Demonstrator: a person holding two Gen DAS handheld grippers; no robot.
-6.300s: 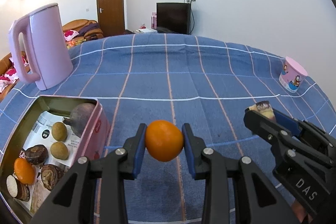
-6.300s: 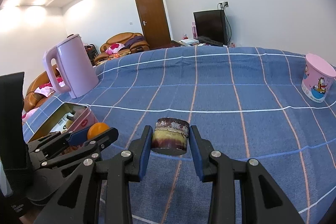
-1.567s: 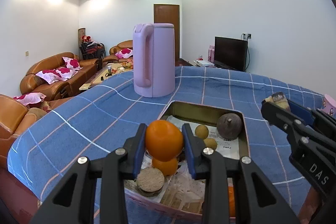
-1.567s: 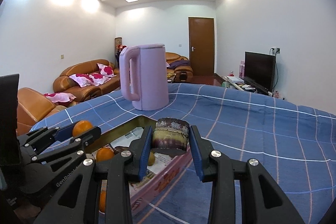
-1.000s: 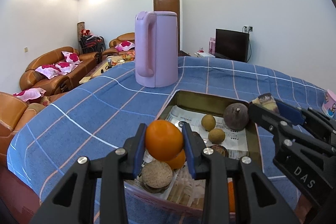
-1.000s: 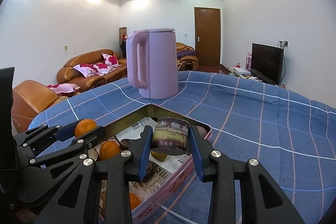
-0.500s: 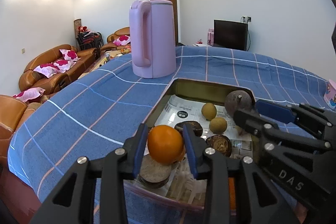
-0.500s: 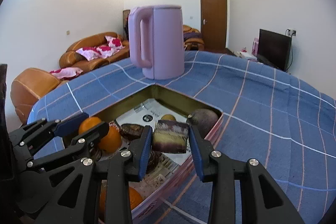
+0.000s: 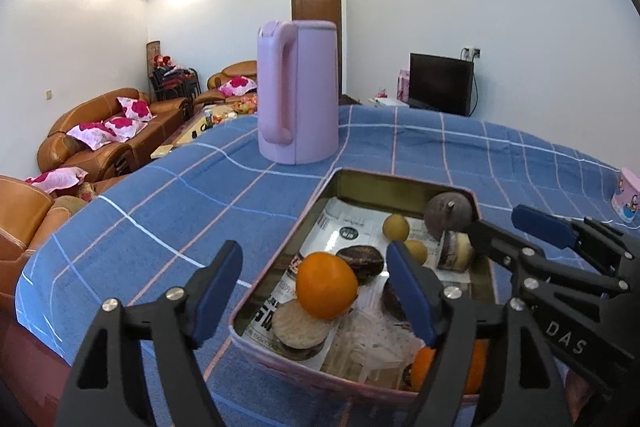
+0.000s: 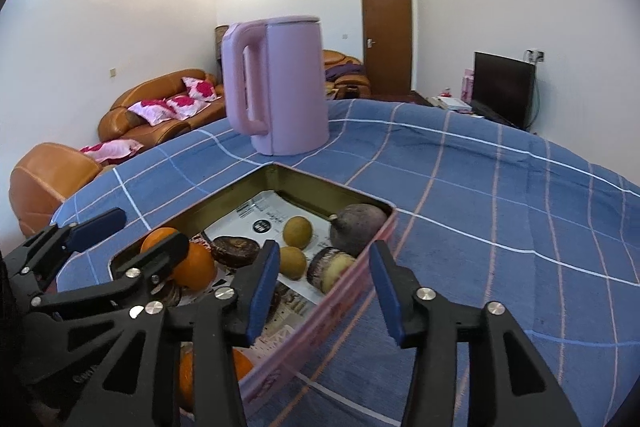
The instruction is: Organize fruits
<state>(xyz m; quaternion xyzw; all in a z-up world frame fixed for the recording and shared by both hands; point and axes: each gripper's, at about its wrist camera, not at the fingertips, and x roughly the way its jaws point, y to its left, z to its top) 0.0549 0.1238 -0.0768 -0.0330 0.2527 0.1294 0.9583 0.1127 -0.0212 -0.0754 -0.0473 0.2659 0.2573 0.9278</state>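
Both sets of jaws were opening here, nothing pinched in either. The left gripper had its pads spread wide, and the orange sat loose between them, resting on a round brown slice inside the tin. The right gripper was parted over the tin's near wall, with the cut purple-skinned piece lying just below, beside the small yellow-green fruits and the dark round fruit.

My take on doing it well: let the fingers clear fully before lifting away, since that orange looked perched and could roll. The pink kettle stood well apart on the blue checked cloth.
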